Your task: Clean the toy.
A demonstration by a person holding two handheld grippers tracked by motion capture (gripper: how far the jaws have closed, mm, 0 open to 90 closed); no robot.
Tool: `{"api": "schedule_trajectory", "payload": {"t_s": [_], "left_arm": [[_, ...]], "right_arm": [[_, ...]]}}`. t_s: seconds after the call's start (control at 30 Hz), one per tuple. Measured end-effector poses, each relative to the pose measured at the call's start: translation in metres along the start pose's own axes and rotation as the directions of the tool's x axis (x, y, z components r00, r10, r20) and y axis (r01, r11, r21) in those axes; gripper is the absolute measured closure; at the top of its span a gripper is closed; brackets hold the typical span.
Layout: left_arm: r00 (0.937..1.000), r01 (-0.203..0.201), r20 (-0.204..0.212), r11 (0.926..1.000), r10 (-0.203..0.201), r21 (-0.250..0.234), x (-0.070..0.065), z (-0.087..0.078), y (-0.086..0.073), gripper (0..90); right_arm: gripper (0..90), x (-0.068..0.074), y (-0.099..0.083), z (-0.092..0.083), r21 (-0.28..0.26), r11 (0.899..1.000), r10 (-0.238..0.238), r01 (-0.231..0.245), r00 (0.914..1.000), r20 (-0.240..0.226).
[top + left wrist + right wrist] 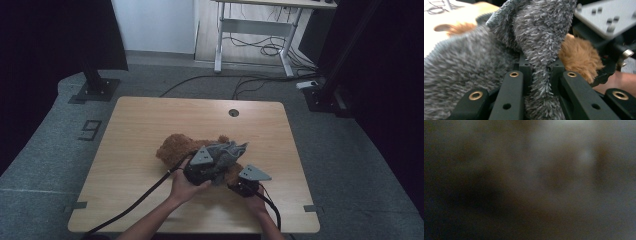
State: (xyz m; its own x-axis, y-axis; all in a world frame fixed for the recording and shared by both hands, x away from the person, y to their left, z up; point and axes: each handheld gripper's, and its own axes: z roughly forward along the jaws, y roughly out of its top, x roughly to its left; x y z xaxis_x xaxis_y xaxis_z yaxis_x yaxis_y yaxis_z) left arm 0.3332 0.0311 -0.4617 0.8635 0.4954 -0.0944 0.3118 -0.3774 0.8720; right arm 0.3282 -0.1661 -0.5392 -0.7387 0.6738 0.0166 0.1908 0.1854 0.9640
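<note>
The grey fuzzy cloth (541, 50) lies bunched over a brown plush toy (175, 147) near the table's (140, 125) front middle. The left gripper (541, 82) is clamped on a fold of it. The right gripper (248, 181) sits beside the toy; its jaws cannot be made out.

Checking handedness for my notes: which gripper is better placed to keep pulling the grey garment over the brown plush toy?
Probably the left gripper: it is shut on the grey garment over the brown plush toy.
</note>
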Motion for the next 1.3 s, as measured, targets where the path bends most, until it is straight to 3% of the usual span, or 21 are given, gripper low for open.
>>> {"api": "schedule_trajectory", "payload": {"t_s": [0.1,0.23,0.43,0.57,0.7,0.73,0.8,0.9,1.03,1.17,1.3], "left_arm": [[1.0,0.001,-0.002,1.0,-0.001,0.005,0.002,0.001,0.0,78.0],[0.9969,-0.025,-0.073,0.9992,0.027,0.03,0.008,-0.005,-0.003,78.0],[0.9921,0.041,-0.118,0.9991,-0.042,-0.013,0.034,-0.033,-0.011,77.9],[0.9794,0.096,-0.173,0.994,-0.104,-0.051,0.061,-0.062,-0.018,77.8],[0.9569,0.151,-0.238,0.9853,-0.166,-0.079,0.088,-0.086,-0.029,77.8],[0.9521,0.174,-0.239,0.9808,-0.19,-0.089,0.094,-0.09,-0.032,77.8],[0.9483,0.209,-0.224,0.9737,-0.225,-0.09,0.102,-0.094,-0.039,77.6],[0.949,0.23,-0.199,0.9688,-0.244,-0.092,0.104,-0.09,-0.045,77.5],[0.9522,0.222,-0.195,0.9711,-0.236,-0.087,0.102,-0.087,-0.048,77.6],[0.9546,0.222,-0.185,0.9716,-0.233,-0.082,0.099,-0.087,-0.053,77.6],[0.9556,0.224,-0.176,0.9706,-0.236,-0.089,0.097,-0.087,-0.057,77.6]], "right_arm": [[68.2,-0.001,-0.002,0.001,0.007,1.0,0.006,-0.006,1.0,0.001],[68.8,0.0,-0.001,0.0,0.009,1.0,-0.006,0.006,0.9999,0.01],[69.4,0.001,-0.001,-0.003,0.018,1.0,-0.024,0.024,0.9997,0.006],[69.4,0.001,-0.003,-0.006,0.021,0.999,-0.031,0.031,0.9995,-0.004],[69.4,0.002,-0.007,-0.008,0.026,0.999,-0.038,0.038,0.9992,-0.014],[69.3,0.002,-0.008,-0.009,0.026,0.999,-0.034,0.035,0.9993,-0.016],[68.8,0.001,-0.009,-0.011,0.027,0.999,-0.025,0.026,0.9995,-0.022],[65.3,0.002,-0.01,-0.012,0.026,0.999,-0.022,0.023,0.9993,-0.03],[45.7,0.002,-0.011,-0.018,0.049,0.999,-0.017,0.019,0.9992,-0.037],[31.4,0.003,-0.013,-0.035,0.058,0.998,0.025,-0.022,0.9983,-0.052],[26.4,-0.004,-0.017,-0.059,0.037,0.995,0.09,-0.088,0.994,-0.062]]}}
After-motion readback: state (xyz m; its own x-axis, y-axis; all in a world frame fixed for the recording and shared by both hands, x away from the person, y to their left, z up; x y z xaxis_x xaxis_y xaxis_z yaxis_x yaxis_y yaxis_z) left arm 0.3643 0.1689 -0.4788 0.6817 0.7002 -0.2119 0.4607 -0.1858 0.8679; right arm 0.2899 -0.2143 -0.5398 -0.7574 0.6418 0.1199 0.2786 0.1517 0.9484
